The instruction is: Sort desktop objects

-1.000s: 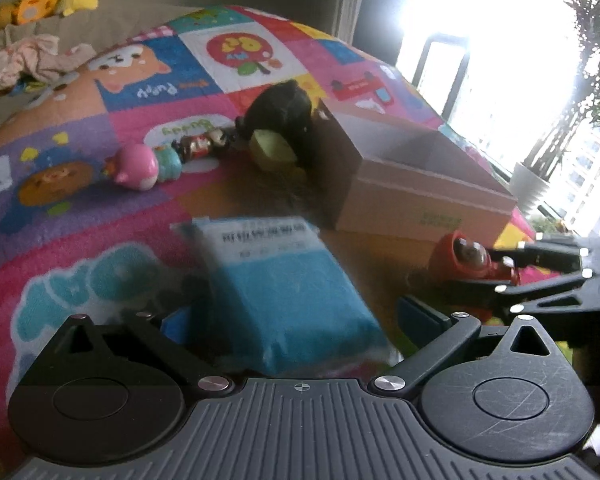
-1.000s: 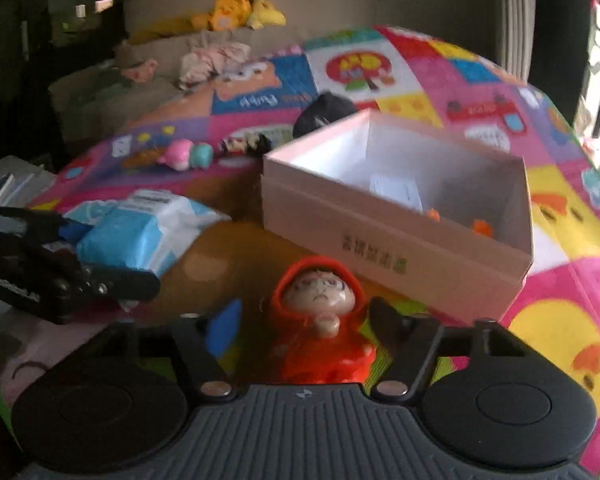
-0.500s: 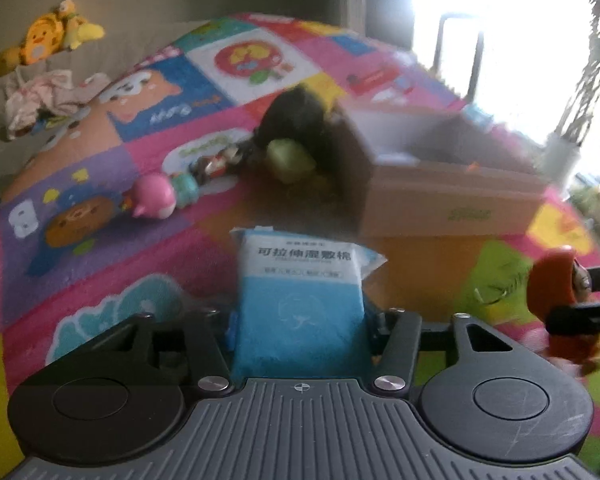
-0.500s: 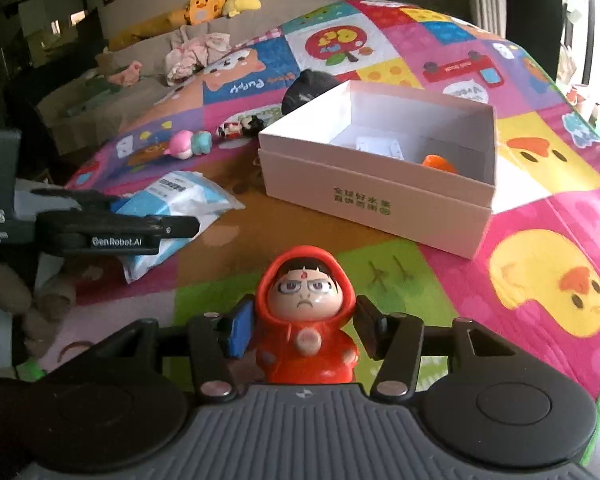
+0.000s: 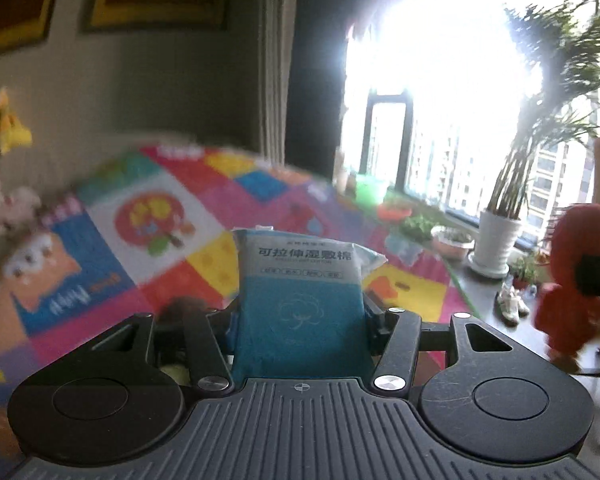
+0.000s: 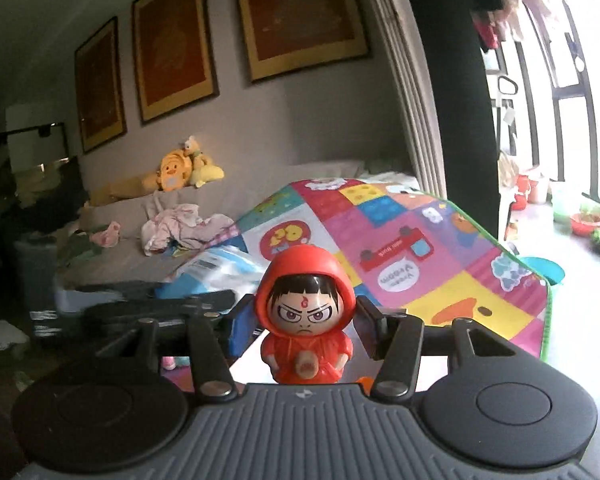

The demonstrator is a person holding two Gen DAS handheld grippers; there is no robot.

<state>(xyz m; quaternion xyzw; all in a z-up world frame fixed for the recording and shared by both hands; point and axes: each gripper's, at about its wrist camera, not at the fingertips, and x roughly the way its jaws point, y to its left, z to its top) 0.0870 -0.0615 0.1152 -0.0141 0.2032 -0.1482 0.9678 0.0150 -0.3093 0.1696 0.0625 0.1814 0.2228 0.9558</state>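
The left gripper (image 5: 300,316) pinched a soft, crinkly blue-and-white packet (image 5: 300,300) between its pads, jaws easing apart slightly. The right gripper (image 6: 306,320) clamped a glossy, rounded red-hooded figurine (image 6: 306,320) upright between its blue pads.

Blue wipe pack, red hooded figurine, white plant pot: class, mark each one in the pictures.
blue wipe pack (image 5: 300,312), left wrist view, on its blue front panel.
red hooded figurine (image 6: 306,312), right wrist view, on its face.
white plant pot (image 5: 498,236), left wrist view, on its side wall.
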